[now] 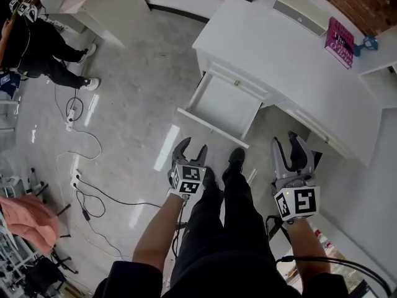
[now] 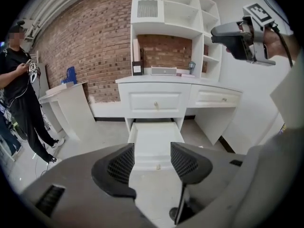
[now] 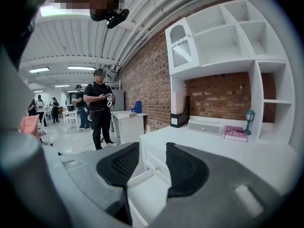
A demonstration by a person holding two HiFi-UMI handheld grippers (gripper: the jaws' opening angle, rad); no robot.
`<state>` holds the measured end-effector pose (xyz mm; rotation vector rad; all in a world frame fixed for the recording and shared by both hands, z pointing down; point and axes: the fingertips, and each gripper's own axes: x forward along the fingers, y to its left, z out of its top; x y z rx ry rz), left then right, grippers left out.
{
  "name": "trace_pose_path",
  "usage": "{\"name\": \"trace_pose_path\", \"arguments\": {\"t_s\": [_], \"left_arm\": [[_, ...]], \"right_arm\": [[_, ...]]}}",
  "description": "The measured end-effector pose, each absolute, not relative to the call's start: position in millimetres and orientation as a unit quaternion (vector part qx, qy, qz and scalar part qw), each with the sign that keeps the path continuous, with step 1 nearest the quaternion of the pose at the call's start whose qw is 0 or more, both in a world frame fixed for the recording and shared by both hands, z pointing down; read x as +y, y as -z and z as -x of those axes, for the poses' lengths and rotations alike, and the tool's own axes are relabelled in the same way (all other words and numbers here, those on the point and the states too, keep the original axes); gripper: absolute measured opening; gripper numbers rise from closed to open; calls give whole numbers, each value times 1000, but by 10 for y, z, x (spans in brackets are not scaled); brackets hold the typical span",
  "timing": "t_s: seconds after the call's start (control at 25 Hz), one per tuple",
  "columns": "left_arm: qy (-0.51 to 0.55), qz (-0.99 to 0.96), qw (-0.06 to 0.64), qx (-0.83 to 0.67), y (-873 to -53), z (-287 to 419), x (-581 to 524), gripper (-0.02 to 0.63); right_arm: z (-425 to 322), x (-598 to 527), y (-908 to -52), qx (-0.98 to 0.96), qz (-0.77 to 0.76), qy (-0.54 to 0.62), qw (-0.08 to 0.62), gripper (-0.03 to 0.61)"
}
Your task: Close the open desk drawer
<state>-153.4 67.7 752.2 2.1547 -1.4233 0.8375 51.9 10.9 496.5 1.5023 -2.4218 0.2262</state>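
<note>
Plainly, the white drawer point(image 1: 224, 106) stands pulled out; left tool point(image 1: 192, 145) and right tool point(image 1: 286, 139) gape, holding nothing.

Red brick wall point(image 2: 90, 42) at the back, shiny grey floor point(image 1: 139, 73) with cables point(image 1: 87, 143) snaking over it, white shelving point(image 2: 175, 13) and a small white side table point(image 2: 71, 106) — strip lights point(image 3: 88, 67) overhead.

The counter point(image 1: 279, 48) runs off the head view's right edge; print on the pink book point(image 1: 339, 42), upper right, is too small to read.
</note>
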Motion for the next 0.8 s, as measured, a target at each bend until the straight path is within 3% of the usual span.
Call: {"name": "trace_pose_path", "arguments": {"t_s": [0.56,0.8], "left_arm": [[-369,-748,244,-496,-9005,1396,330,235],[-370,-748,253,-490,-9413,1337,151,235]], "right_arm": [[-443,-173,-6431,-871,-433,-137,188,172],[-390,-207,-6707,-877,-416,-164,175,169]]}}
